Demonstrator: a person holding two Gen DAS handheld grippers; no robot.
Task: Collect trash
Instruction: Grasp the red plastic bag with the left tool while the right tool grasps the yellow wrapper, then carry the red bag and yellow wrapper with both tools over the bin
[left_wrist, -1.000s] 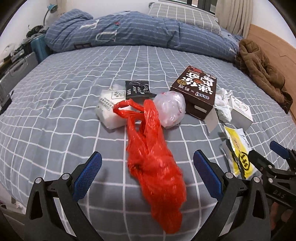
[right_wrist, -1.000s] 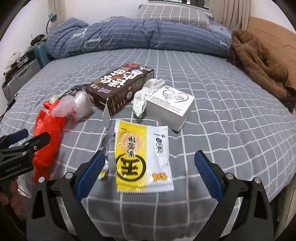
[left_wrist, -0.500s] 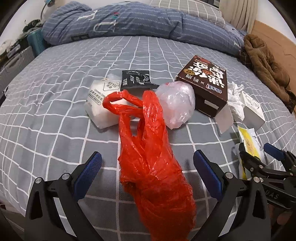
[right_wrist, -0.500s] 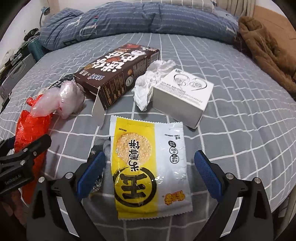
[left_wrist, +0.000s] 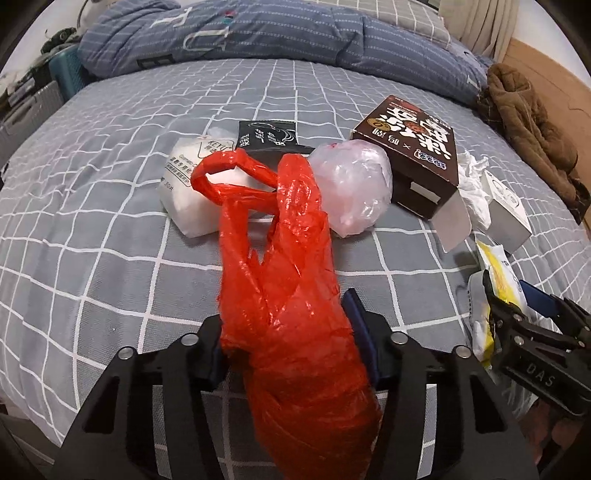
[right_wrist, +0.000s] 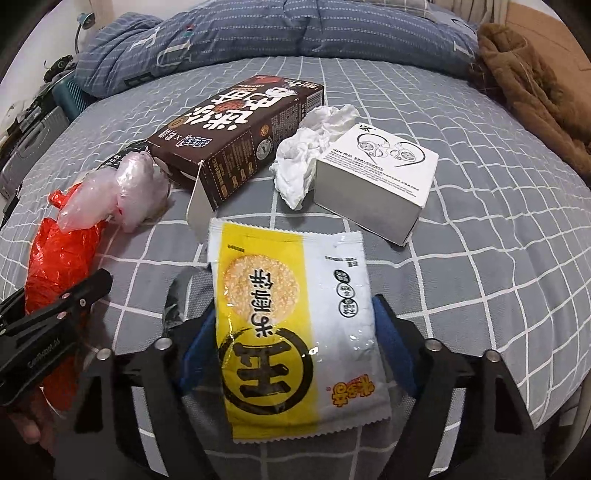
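Your left tongs (left_wrist: 286, 343) pinch the crumpled red plastic bag (left_wrist: 291, 295), lying just left of the yellow-and-white snack packet (right_wrist: 295, 332) your right tongs (right_wrist: 295, 347) pinch lengthwise.

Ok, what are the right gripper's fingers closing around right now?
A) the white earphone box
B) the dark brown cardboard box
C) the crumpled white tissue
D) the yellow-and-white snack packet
D: the right gripper has its blue pads either side of the yellow-and-white snack packet.
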